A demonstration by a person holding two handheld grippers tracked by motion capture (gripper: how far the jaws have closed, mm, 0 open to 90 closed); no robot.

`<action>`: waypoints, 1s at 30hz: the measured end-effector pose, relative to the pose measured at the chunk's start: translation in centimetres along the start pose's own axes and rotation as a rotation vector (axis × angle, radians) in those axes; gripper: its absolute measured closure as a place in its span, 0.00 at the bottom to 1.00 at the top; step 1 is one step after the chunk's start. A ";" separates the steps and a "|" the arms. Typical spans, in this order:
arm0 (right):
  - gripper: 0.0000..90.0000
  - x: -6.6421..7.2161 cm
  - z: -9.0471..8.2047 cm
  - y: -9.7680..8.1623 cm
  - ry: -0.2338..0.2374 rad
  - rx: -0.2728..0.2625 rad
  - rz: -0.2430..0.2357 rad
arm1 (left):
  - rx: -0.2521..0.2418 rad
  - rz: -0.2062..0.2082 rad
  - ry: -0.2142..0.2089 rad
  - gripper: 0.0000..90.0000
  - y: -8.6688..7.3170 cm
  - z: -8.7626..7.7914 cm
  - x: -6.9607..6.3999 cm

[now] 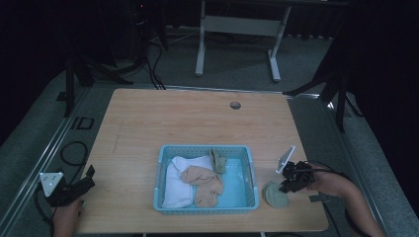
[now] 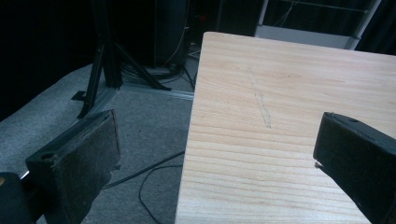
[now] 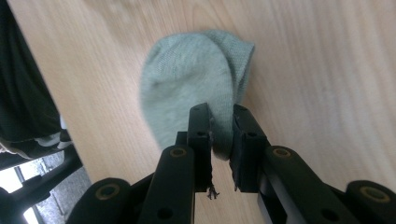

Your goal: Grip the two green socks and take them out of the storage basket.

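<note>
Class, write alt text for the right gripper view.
The right claw is shut on the edge of a pale green sock lying on the wooden table. The table's edge runs down the left.

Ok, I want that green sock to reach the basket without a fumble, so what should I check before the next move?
1. Right gripper shut on the green sock: ok.
2. Grip depth: only the sock's edge is pinched, not ok.
3. Sock clear of the table surface: cannot tell.
4. Free space in the blue basket, on its right side: ok.
5. Left gripper open and off at the table's left edge, out of the way: ok.
</note>
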State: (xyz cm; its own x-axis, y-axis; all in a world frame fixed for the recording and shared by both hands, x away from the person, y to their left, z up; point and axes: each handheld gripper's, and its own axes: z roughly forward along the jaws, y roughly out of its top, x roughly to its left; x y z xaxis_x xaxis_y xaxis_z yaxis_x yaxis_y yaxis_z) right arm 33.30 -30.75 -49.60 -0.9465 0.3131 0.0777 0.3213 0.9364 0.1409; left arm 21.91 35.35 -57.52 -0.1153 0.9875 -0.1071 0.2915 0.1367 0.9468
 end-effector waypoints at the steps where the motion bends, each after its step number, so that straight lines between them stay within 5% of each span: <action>1: 0.89 0.0 0.3 -0.1 0.006 0.005 0.005 | 0.000 0.001 0.000 0.01 0.0 0.0 0.0; 11: 0.82 -0.3 0.9 -0.3 -0.008 0.037 0.020 | 0.000 0.000 0.000 0.01 0.0 0.0 0.0; 19: 0.64 -0.9 -1.7 0.6 -0.089 0.053 0.015 | 0.002 -0.001 -0.003 0.01 0.0 0.0 0.0; 30: 0.61 -0.1 -5.5 4.9 -0.140 0.001 -0.062 | 0.001 -0.002 -0.004 0.01 0.0 0.0 0.0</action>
State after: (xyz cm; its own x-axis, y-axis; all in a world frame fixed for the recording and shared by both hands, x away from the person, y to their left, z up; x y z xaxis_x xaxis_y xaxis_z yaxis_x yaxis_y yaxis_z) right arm 35.13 -27.12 -43.46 -0.9593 0.2738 -0.0695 0.2624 0.9548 0.1396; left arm 21.91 35.37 -57.52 -0.1124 0.9876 -0.1096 0.2921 0.1383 0.9464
